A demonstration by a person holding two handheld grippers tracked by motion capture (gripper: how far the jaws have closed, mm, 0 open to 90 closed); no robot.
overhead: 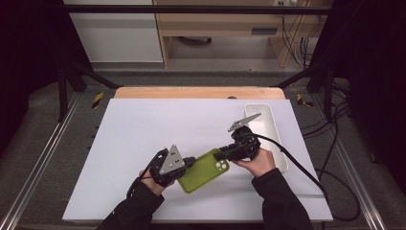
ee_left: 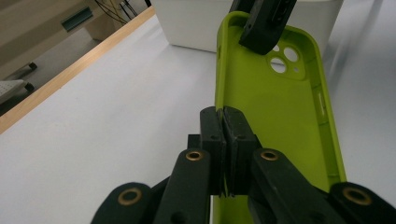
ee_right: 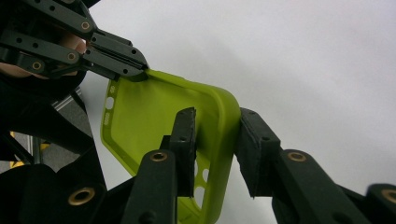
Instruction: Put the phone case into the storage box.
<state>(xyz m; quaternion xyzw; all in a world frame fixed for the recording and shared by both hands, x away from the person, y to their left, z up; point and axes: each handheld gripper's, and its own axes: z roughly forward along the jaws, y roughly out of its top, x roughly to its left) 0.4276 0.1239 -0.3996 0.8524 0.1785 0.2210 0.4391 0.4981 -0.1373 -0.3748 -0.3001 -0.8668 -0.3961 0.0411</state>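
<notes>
A lime-green phone case (overhead: 203,170) with camera cut-outs is held over the white table (overhead: 143,134), near its front middle. My left gripper (overhead: 184,163) is shut on the case's long side wall near its lower end; in the left gripper view the jaws (ee_left: 223,121) pinch that thin wall of the case (ee_left: 280,107). My right gripper (overhead: 222,154) grips the camera-end corner: one jaw is inside the case (ee_right: 140,112) and one outside, at my right gripper (ee_right: 217,121). The left gripper (ee_right: 135,65) shows at the far edge, and the right gripper (ee_left: 261,32) at the case's top.
A long white tray (overhead: 275,139) stands at the table's right side, just behind the right hand. The right gripper's black cable (overhead: 306,172) trails off the right edge. A wooden strip (overhead: 198,92) runs along the far edge of the table.
</notes>
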